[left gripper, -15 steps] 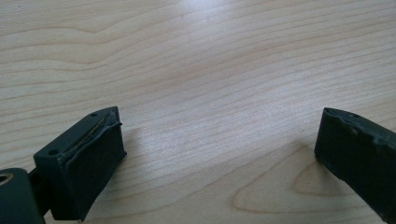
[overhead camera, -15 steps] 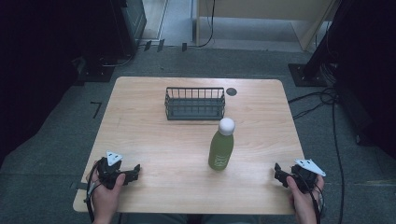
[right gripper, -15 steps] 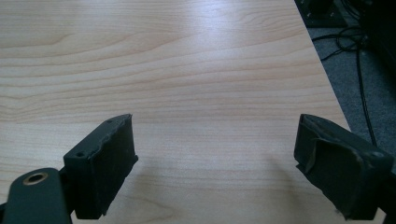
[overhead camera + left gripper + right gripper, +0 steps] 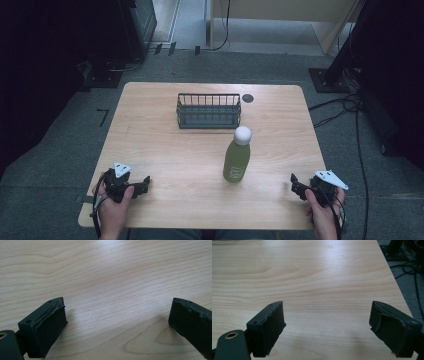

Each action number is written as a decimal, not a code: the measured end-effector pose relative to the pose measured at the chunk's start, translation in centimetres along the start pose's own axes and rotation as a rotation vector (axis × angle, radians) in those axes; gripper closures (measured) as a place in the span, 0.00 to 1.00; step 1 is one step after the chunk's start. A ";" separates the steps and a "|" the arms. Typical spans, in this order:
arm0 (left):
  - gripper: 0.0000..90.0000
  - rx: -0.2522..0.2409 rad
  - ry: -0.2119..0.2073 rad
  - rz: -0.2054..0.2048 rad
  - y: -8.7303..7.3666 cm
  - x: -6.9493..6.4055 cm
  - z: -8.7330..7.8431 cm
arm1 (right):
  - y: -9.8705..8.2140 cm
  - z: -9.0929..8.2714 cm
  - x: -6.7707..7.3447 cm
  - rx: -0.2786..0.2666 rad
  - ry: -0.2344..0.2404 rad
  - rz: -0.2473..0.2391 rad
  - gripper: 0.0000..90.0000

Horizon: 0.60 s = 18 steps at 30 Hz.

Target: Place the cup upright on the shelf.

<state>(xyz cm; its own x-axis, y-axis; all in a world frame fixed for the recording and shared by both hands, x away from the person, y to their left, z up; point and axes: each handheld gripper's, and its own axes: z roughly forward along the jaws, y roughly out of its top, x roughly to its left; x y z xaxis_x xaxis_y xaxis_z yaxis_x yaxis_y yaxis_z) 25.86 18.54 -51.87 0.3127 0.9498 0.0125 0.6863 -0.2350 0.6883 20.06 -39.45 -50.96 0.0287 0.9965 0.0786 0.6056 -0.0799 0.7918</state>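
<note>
Both grippers parked at the near edge of the table (image 4: 150, 130) in the high view: left gripper (image 4: 145, 181) down at the near left corner, right gripper (image 4: 295, 183) at the near right, each gripped by a hand, both pointing inward across the wood. Nothing between either pair of jaws. Compared with half a second back, pretty much no change: same spots for both hands, bottle and basket unmoved.

Green bottle (image 4: 237, 159) with a white cap standing upright right of centre, nearer the right gripper but well apart from it. Dark wire basket (image 4: 208, 111) behind it toward the far edge, and a small black disc (image 4: 247, 98) just beside the basket's right end.

Left gripper view: jaws spread wide, left gripper (image 4: 117, 322) hanging low over bare pale wood grain, nothing pinched.

Right gripper view: same deal, right gripper (image 4: 327, 322) with jaws spread apart over bare tabletop, pads looking a bit chewed up at the edges. Table's right edge in sight, grey floor and some cables (image 4: 412, 272) past it.

Room-wise, from the high view: light wooden table on grey carpet, dark equipment off to the left, cables trailing on the floor at the right, a pale cabinet (image 4: 280, 20) at the back.
</note>
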 end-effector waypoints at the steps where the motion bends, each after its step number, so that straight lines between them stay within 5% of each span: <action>1: 0.02 -0.001 0.000 -0.001 0.0 0.0 0.0 | 0.1 -0.3 0.2 -0.014 0.032 0.003 0.15; 12: 0.02 -0.001 0.000 -0.002 0.0 0.0 0.0 | 0.5 -0.8 2.4 -0.057 0.158 -0.020 0.15; 18: 0.02 -0.001 0.000 -0.001 0.0 0.0 0.0 | 0.4 -0.9 4.1 -0.095 0.186 -0.052 0.14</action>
<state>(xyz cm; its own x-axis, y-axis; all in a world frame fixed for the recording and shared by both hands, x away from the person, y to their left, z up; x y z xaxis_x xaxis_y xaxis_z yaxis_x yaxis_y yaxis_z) 25.86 18.53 -51.88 0.3119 0.9500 0.0115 0.6857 -0.2334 0.6894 19.74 -35.43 -49.77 -0.1530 0.9784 0.1392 0.5248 -0.0389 0.8503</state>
